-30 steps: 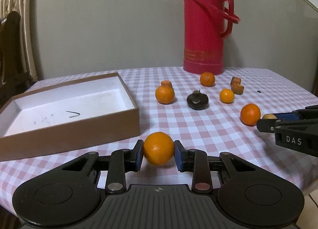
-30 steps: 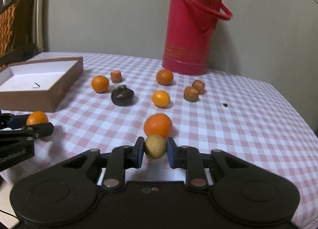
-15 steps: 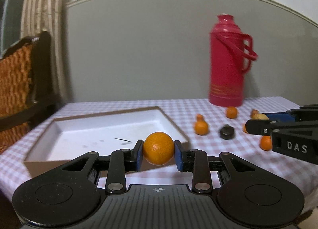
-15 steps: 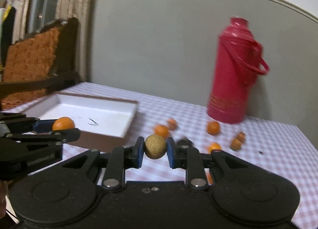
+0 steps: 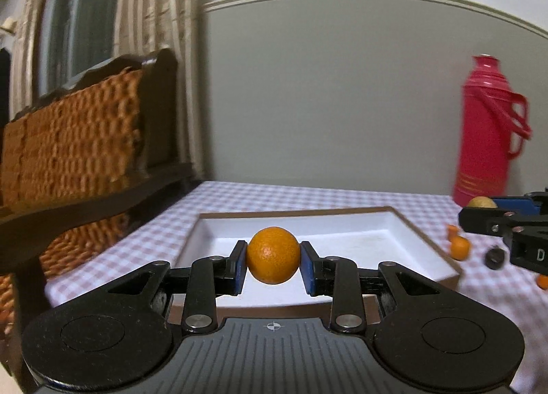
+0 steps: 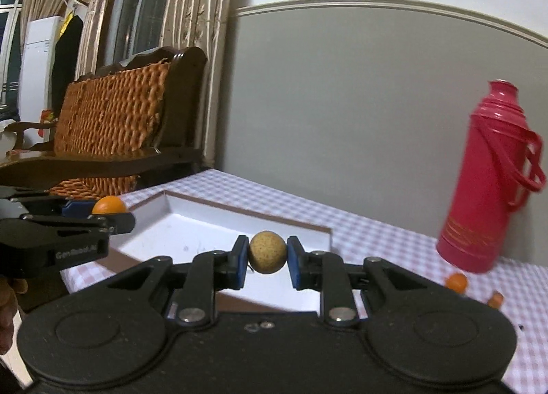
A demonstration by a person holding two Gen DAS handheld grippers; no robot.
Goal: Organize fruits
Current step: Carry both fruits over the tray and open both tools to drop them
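Note:
My left gripper [image 5: 273,269] is shut on an orange [image 5: 273,255], held in the air in front of the near side of a shallow brown box with a white inside [image 5: 342,233]. My right gripper [image 6: 267,265] is shut on a small tan speckled fruit [image 6: 267,256], also raised before the box [image 6: 191,226]. The right gripper with its tan fruit [image 5: 482,202] shows at the right edge of the left wrist view. In the right wrist view the left gripper [image 6: 102,214] and its orange [image 6: 109,205] appear at the left.
A red thermos [image 6: 489,181] stands at the back right of the pink checked table [image 6: 394,240]. Small oranges [image 5: 459,247] and a dark fruit [image 5: 495,258] lie right of the box. A wicker-backed wooden chair [image 6: 113,123] stands left of the table.
Both grippers rose and swung left with their fruits, from over the scattered fruit toward the box. The box now sits straight ahead and the thermos has slid to the right.

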